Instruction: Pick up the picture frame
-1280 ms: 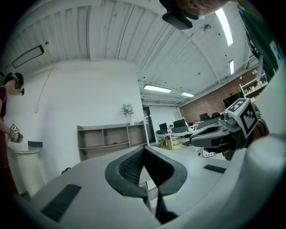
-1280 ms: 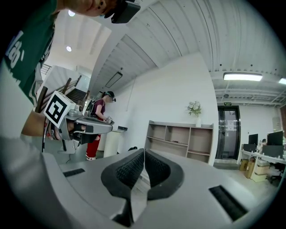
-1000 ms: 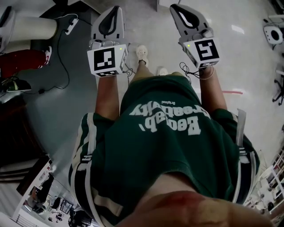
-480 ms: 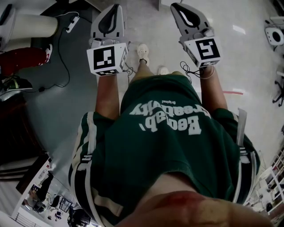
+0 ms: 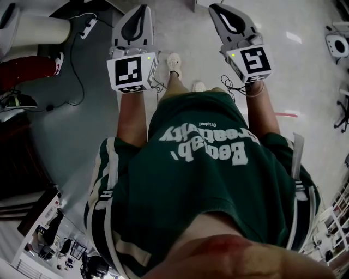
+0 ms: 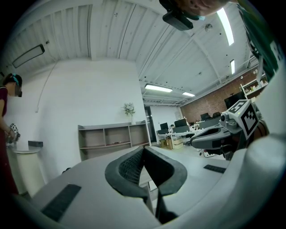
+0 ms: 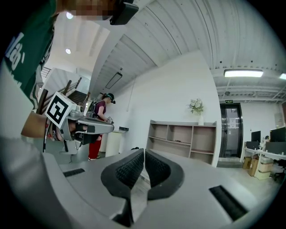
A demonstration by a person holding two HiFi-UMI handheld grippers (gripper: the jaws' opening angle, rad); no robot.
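head view: looking steeply down over a green shirt to a pale floor. the left gripper and right gripper are held out level in front, side by side and well apart. each has its marker cube facing up. a white shoe shows between the two. a black cable trails over the greyer floor at left.

left gripper view: jaws closed, dark ribbed pads meeting at the tips, nothing between them. beyond the tips is a low open shelf unit against a white wall, with a small plant on top. the right gripper shows at the right edge. another person stands at far left by a white round stand.

right gripper view: jaws together here too, pads touching at the tips, holding nothing. the shelf unit is ahead, well apart from the tips. a few small items lie on its shelves, too small to tell what they are.

picture frame: cannot be made out in any view.
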